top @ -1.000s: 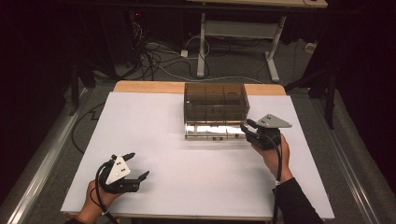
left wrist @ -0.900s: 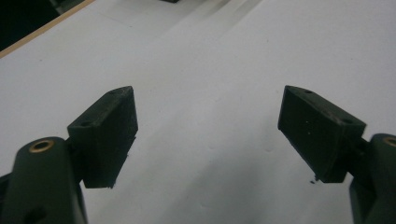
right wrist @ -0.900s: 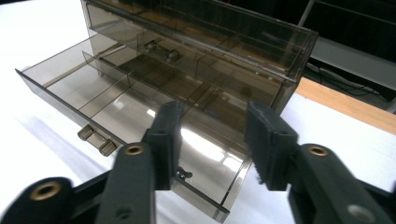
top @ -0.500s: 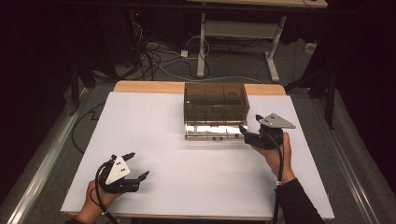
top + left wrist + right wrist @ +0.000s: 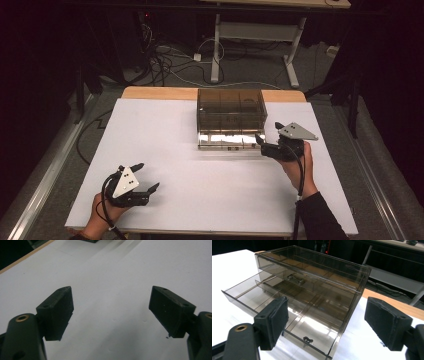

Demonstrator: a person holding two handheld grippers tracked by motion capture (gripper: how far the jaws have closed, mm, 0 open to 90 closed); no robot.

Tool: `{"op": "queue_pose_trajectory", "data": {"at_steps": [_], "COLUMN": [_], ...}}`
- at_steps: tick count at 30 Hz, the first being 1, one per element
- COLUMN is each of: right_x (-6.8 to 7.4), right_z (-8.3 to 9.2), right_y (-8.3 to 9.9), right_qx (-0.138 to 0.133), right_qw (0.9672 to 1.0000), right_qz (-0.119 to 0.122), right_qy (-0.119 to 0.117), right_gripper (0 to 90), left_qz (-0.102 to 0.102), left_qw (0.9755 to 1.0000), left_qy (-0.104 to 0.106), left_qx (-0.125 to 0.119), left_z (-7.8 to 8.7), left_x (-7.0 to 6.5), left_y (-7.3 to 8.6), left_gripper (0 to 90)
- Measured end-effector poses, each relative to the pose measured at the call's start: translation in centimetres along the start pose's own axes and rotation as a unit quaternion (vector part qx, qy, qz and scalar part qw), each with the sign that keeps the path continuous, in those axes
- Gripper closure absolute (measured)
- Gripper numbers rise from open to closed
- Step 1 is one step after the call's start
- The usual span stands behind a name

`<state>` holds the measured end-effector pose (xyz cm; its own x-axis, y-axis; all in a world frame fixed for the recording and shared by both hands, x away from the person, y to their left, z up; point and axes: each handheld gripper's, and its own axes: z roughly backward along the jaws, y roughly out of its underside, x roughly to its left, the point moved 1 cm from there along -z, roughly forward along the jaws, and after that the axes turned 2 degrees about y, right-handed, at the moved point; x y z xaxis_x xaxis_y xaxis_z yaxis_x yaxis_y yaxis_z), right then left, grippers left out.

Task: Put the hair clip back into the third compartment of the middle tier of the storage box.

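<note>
Upper centre of the high view, a smoky clear drawer organizer (image 5: pixel 230 112) sits on the white table (image 5: pixel 190 165), its bottom drawer (image 5: pixel 287 312) pulled out. Just right of it, the right gripper (image 5: pixel 267 137) hovers, jaws spread wide. Lower left, the left gripper (image 5: pixel 147 177) gapes open over bare tabletop, holding nothing.

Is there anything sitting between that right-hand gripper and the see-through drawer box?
Nothing visible. The right gripper is open, just off the near right corner of the clear drawer box, whose lower drawer is pulled out, with only bare white tabletop between them.
</note>
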<state>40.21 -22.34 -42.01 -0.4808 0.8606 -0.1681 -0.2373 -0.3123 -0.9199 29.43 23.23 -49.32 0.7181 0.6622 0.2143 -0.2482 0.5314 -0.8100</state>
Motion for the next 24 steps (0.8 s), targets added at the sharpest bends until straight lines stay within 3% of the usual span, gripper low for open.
{"op": "queue_pose_trajectory", "data": {"at_steps": [13, 24], "right_x": [0.6, 1.1], "right_z": [1.2, 2.6], "right_y": [-0.5, -0.6], "right_qx": [-0.011, -0.029], "right_qw": [0.9998, 0.9991], "right_qz": [0.015, 0.03], "right_qy": [-0.006, 0.003], "right_gripper": [17.7, 18.1], "left_qz": [-0.003, -0.004], "left_qw": [1.0, 1.0], "left_qy": [-0.001, -0.002], "left_qx": [-0.004, -0.004], "left_z": [0.2, 0.2], "left_x": [0.0, 0.0], "left_y": [0.0, 0.0], "left_gripper": [18.8, 18.8]}}
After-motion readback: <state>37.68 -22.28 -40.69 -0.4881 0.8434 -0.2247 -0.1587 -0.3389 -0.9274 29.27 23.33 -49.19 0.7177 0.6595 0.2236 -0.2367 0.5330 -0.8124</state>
